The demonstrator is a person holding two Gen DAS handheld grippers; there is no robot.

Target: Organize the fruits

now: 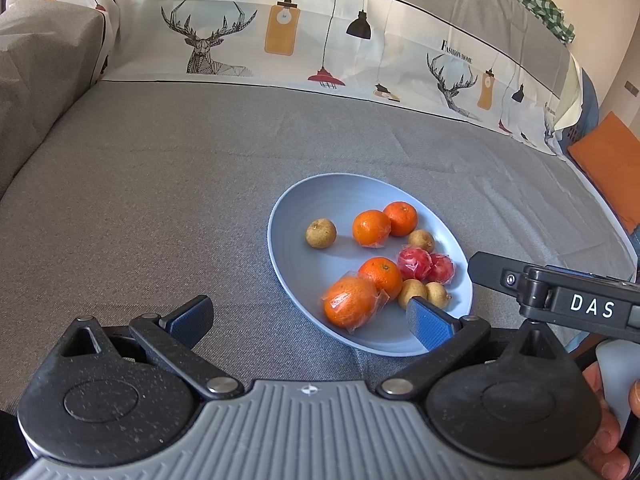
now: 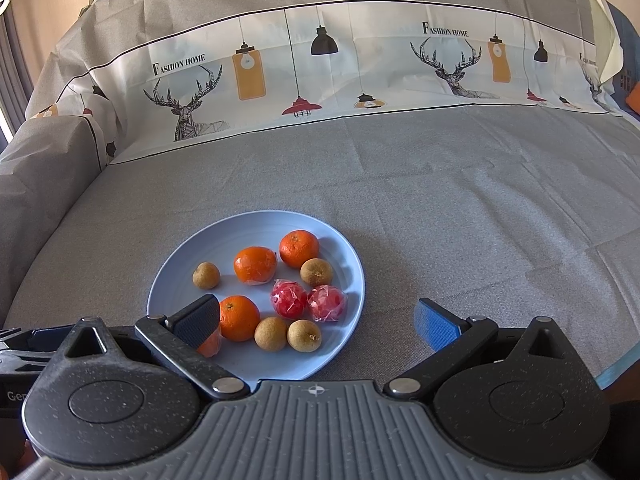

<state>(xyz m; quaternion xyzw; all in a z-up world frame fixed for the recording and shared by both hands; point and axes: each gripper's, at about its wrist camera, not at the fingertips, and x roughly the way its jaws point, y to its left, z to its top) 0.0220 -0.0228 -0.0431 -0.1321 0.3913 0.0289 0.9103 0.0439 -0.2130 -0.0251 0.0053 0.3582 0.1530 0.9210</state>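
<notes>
Grey woven cloth [image 2: 440, 220] covers the whole work surface ahead of both sets of jaws, with a printed deer-and-lamp band [image 2: 320, 68] along its far edge.

I see the blue plate [image 2: 248, 224] just ahead of the right gripper [image 2: 320, 320], offset toward its left finger; it carries all the fruit. Both the right gripper and the left gripper [image 1: 312, 320] stand spread wide, holding nothing.

Four oranges lie on the plate, some in clear film. I judge them firm and fairly light, but film makes them slippery; the wrapped orange [image 1: 349, 302] nearest the left jaws should be taken across its middle.

Two red wrapped fruits [image 2: 308, 300] sit touching each other; I judge them softer, so clench gently.

Five small brown longans [image 2: 304, 335] are light, round and likely to roll.

Fruits crowd together near the jaws, so a finger may nudge a neighbour. From the left wrist view, the right tool body [image 1: 560, 296] stands just beside the plate.
</notes>
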